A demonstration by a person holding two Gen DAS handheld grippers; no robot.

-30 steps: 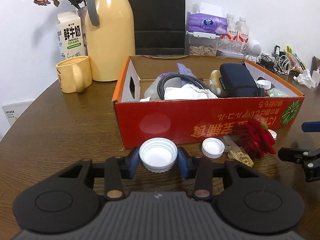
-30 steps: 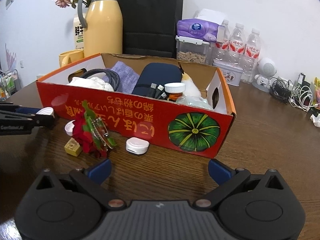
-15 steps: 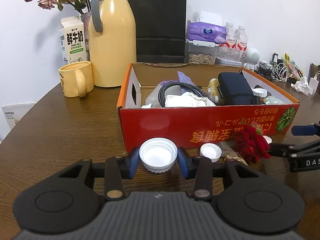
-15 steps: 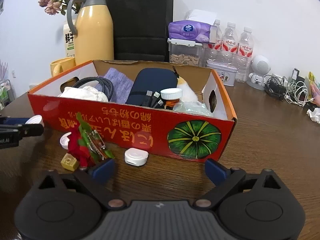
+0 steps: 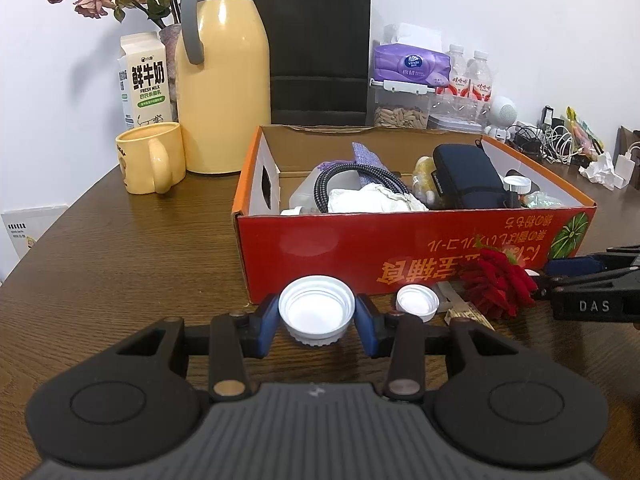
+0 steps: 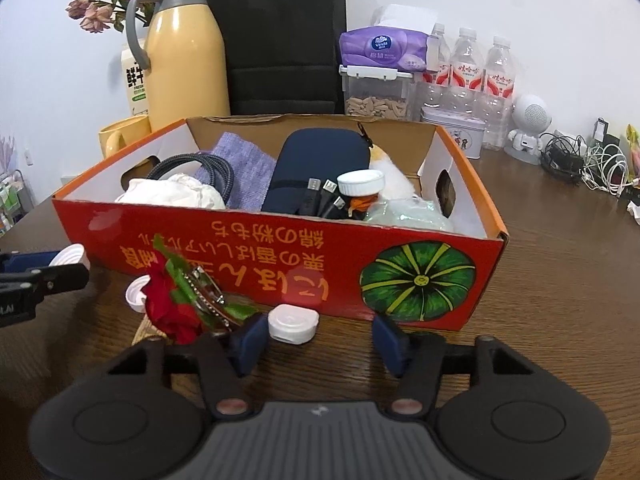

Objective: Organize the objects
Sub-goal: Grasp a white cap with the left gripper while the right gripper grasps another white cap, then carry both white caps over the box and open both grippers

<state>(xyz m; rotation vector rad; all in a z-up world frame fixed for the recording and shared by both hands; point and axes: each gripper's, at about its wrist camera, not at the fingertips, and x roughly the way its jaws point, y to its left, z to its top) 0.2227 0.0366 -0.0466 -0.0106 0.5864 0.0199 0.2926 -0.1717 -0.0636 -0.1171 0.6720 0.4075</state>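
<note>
One light, rigid white plastic screw cap (image 5: 316, 314) is being gripped across its ribbed rim by the left gripper (image 5: 316, 322); the right gripper (image 6: 320, 340) is being held wide.

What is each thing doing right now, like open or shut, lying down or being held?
left tool: shut on the big white cap
big white cap: held, hollow side up
right tool: open, holding nothing
small white cap: loose on the table, hollow side up
red flower: lying in front of the box
red box: open on top, full of things
yellow mug: upright
</note>
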